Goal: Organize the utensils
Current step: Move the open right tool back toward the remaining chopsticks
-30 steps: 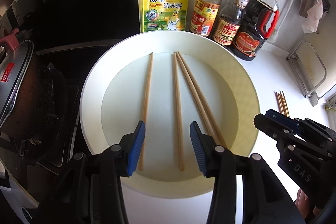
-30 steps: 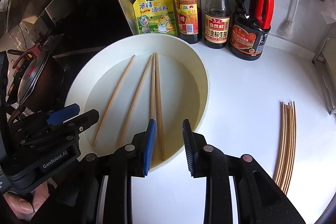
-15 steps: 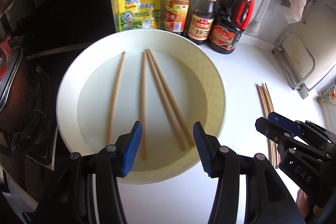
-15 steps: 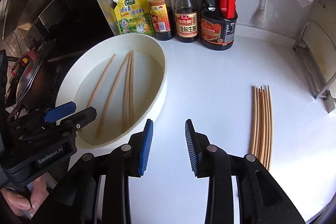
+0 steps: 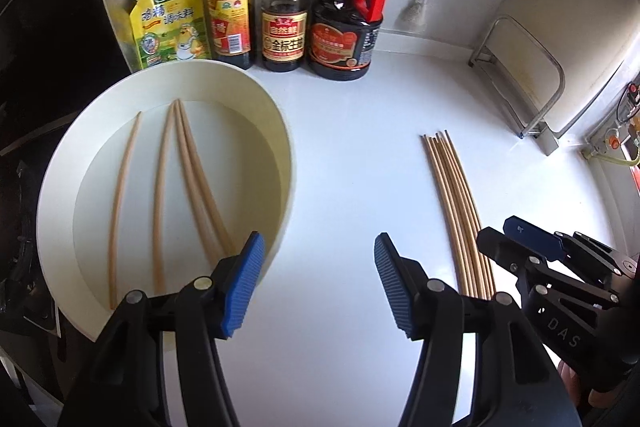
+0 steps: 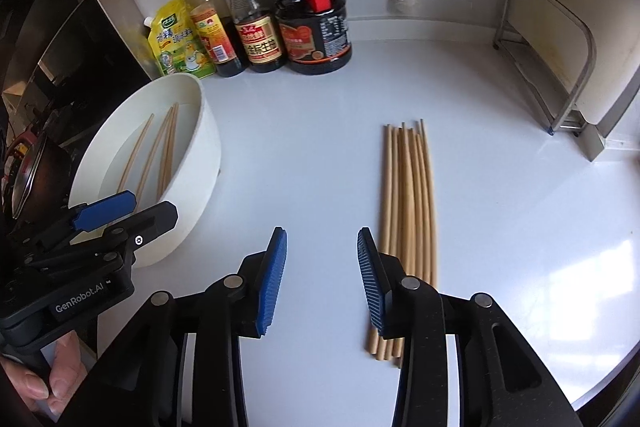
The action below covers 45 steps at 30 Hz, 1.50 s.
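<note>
Several wooden chopsticks [image 5: 188, 183] lie in a white basin [image 5: 280, 131] at the left; the basin also shows in the right wrist view [image 6: 208, 131]. A bundle of several chopsticks [image 6: 408, 211] lies on the white counter to the right, also in the left wrist view [image 5: 456, 211]. My left gripper [image 5: 318, 283] is open and empty over the counter between basin and bundle. My right gripper [image 6: 320, 275] is open and empty, its right finger just left of the bundle's near end.
Three sauce bottles [image 5: 344, 7] and a yellow seasoning pouch [image 5: 168, 23] stand against the back wall. A metal rack [image 6: 560, 67] stands at the right. A pot [image 6: 28, 179] sits on the stove left of the basin.
Both grippers have swung right, away from the basin toward the chopstick bundle on the counter. Both stayed open and empty.
</note>
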### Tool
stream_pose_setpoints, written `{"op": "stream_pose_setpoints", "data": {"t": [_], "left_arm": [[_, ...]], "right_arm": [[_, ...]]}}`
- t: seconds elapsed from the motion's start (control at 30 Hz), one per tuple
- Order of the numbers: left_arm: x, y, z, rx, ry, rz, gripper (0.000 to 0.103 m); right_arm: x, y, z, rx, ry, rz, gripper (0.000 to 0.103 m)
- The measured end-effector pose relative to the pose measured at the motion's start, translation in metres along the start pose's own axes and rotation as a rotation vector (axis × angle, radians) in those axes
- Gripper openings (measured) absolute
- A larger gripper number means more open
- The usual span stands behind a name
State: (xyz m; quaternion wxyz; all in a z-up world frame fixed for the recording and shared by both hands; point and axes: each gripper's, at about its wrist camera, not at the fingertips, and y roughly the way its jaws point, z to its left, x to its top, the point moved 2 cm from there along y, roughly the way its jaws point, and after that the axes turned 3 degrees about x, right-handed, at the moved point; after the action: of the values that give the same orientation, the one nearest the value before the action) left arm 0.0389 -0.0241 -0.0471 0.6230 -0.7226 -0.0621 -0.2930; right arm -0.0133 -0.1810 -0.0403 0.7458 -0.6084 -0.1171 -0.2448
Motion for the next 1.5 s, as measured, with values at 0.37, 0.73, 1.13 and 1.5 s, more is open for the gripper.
{"op": "stream_pose_setpoints", "data": {"t": [0.37,0.73,1.13,1.5], "left_arm": [[0.001,0.015,-0.047,-0.022,0.035,0.021,0.060],[-0.007,0.037,-0.072,-0.021,0.037,0.049,0.066],[-0.020,0.068,-0.078,0.012,0.019,0.048,0.070],[-0.027,0.069,-0.076,-0.003,-0.001,0.017,0.070]], "right_arm": [[-0.013,-0.006,-0.058,-0.037,0.052,-0.020,0.039],[-0.028,0.006,-0.096,-0.048,0.055,-0.025,0.040],[-0.039,0.041,-0.113,-0.035,0.039,-0.014,0.048],[-0.036,0.054,-0.110,-0.089,0.014,-0.044,0.048]]}}
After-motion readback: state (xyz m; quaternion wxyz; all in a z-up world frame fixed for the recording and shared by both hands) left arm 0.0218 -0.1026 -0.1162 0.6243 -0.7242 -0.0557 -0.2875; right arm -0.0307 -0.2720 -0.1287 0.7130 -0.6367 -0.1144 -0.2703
